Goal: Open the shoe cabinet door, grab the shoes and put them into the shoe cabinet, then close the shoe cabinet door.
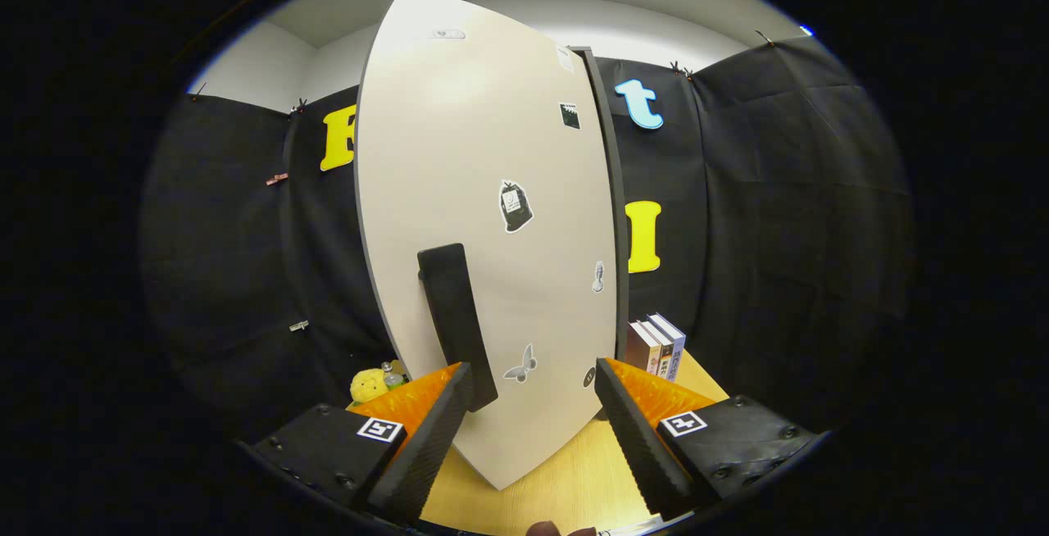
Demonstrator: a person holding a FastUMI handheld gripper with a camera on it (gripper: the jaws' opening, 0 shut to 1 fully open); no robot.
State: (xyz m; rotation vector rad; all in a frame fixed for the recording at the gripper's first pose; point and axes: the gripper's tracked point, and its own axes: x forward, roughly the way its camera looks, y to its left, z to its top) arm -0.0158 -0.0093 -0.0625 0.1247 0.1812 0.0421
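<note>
Tool facing the cabinet door, handle near one finger

The tool [533, 384] is gaping wide, gripping nothing; the door [483, 192] is standing at 12 o'clock, its handle [455, 315] just by the 10 o'clock finger. That finger may be slipping past the handle, jamming the door against the desk [565, 479].

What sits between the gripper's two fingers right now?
In the gripper view, the open gripper frames the lower cabinet door; its black handle ends by one finger.

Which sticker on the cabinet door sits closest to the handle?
The butterfly sticker, just beside the handle foot, between the open gripper fingers. The bag-shaped sticker sits higher.
</note>
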